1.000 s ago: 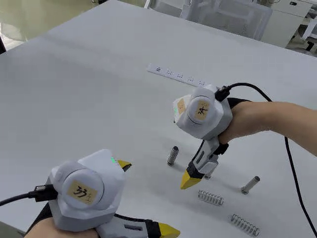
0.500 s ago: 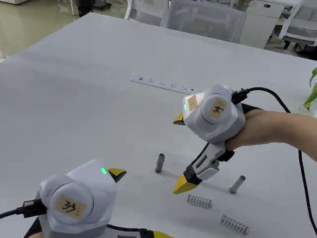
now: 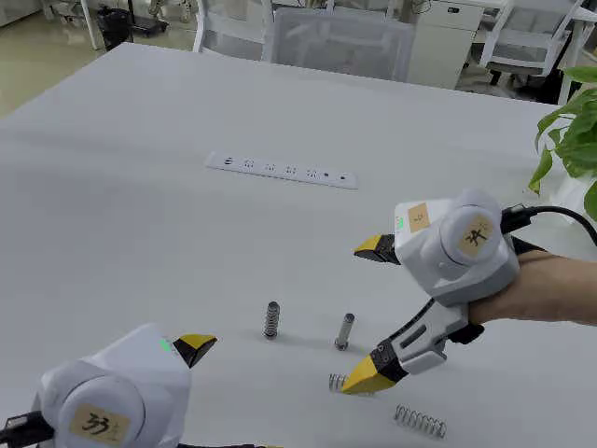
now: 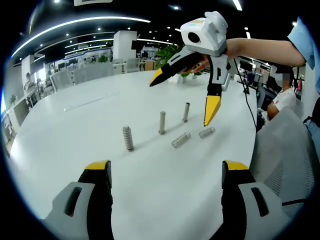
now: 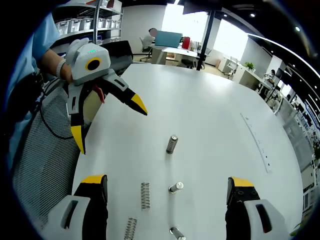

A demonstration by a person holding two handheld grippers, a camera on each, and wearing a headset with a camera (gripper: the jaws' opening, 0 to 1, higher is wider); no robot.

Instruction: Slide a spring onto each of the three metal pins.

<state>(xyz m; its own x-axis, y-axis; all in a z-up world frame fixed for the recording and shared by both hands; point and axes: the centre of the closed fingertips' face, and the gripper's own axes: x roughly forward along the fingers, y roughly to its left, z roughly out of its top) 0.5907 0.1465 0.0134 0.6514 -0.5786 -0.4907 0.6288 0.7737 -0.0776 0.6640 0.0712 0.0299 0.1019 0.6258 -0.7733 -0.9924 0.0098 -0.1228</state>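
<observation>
Jaws of the right gripper stand spread wide and hold nothing. In the head view it sits at the right of the frame, one yellow tip pointing left at mid-height. The other tip slants down to just above the worktop, where it overlaps one end of a loose spring; whether tip and spring touch cannot be told. Jaws of the left gripper are likewise wide apart and empty, hanging over bare worktop at the bottom of the left gripper view, well apart from the parts. A pin with a spring on it stands upright at lower centre of the head view, with a bare pin upright just to its right. The left gripper view shows a second bare pin upright further along the same row, near the right gripper's lower tip. A second loose spring lies flat in the lower right of the head view, below the right gripper. A white power strip lies across the upper centre of the head view, well apart from the pins, and green plant leaves show at the right edge.
</observation>
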